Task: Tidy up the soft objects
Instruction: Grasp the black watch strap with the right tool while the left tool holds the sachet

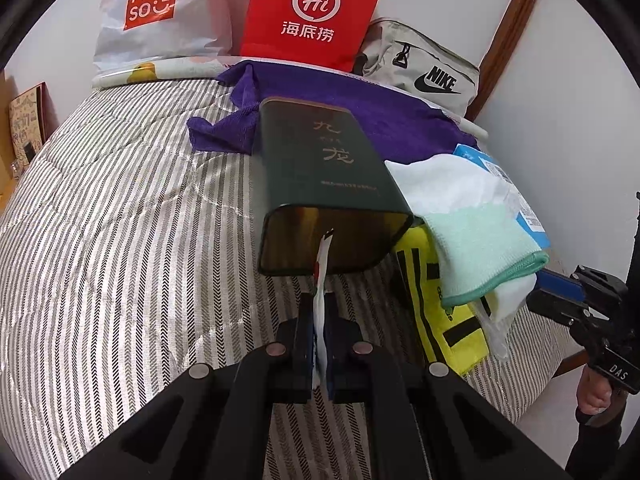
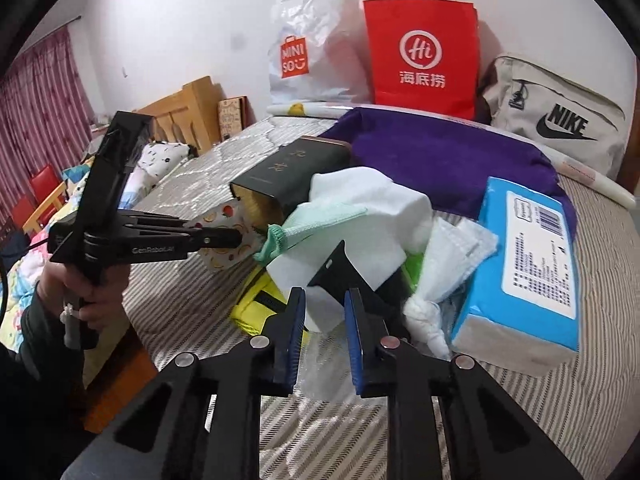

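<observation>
The left gripper (image 1: 319,312) was closed on a flat fruit-print pouch (image 2: 226,236), pinched edge-on between its fingers, the pouch's far end at the open mouth of a dark green tin (image 1: 320,176) lying on its side on the striped bedcover (image 1: 120,220). The tin carried gold Chinese characters that could not be read with confidence. The right gripper (image 2: 325,316) stood with its blue-padded fingers (image 2: 354,332) apart, holding nothing, just short of a pile of soft things at the bed's edge.

That pile held one white cloth (image 2: 368,192), one mint-green cloth (image 2: 320,224) with a knitted edge draped over it, one yellow-and-black striped fabric item (image 1: 440,312) beneath, and a knotted white mesh piece (image 2: 444,256). Beside them lay one blue tissue pack (image 2: 524,264) with a barcode label too small to read. One purple towel (image 2: 440,152) spread behind the tin.

Against the wall stood three bags: a white plastic one (image 2: 316,40) printed "MINISO", a red paper one (image 2: 424,56) marked "Hi" above Chinese characters, and a beige one (image 2: 556,120) with the "NIKE" swoosh. The left tool's body read "GenRobot.AI" in the right wrist view; the right tool's handle showed "DAS" in the left wrist view.
</observation>
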Available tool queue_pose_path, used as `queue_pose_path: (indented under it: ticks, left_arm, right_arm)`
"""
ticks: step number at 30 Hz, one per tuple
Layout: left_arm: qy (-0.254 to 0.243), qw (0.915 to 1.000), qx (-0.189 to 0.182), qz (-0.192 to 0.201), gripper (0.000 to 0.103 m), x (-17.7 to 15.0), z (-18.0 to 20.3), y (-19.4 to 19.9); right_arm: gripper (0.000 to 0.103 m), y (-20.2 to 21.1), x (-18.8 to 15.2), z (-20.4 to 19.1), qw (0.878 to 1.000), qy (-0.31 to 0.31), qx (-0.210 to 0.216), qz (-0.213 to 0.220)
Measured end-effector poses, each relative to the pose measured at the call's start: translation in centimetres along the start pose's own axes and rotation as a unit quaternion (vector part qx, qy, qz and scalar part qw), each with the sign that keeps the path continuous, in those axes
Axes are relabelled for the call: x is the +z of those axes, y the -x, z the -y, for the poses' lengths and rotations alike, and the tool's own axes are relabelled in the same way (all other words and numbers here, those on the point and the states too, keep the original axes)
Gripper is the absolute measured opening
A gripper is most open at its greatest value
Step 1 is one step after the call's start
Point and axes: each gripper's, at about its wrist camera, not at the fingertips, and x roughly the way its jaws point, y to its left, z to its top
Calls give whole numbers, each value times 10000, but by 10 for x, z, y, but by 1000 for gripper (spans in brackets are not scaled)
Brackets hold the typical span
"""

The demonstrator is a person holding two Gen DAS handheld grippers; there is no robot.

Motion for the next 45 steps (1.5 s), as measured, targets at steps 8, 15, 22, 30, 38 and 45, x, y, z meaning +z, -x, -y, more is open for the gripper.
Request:
queue_pose_path:
  ticks: [8,15,22,30,38,45]
  left_arm:
    - [30,10000,12,-50,5,-1,-1,0]
    - [24,10000,22,-48,5,-1,-1,0]
    - [48,10000,7,-66,5,-1,-2,-1]
    - [49,9999,3,-92,5,0,-2,-1]
    - [47,9999,14,-105,5,0,-2,-1]
    - [50,9999,21,-104,5,-1,-1,0]
  right_arm:
    - [49,-3,-2,5,9997,71,-209,-53]
    - [50,6,-5,17,10000,-18,-36,58]
    - [50,-12,-6,20,9998,134,-45,-121]
    - [56,-30,1,18,9990,247,324,-181]
    - [22,-21,3,14,9966,364,724,-150]
    - [22,-20,-4,17,9971,258,575,-426]
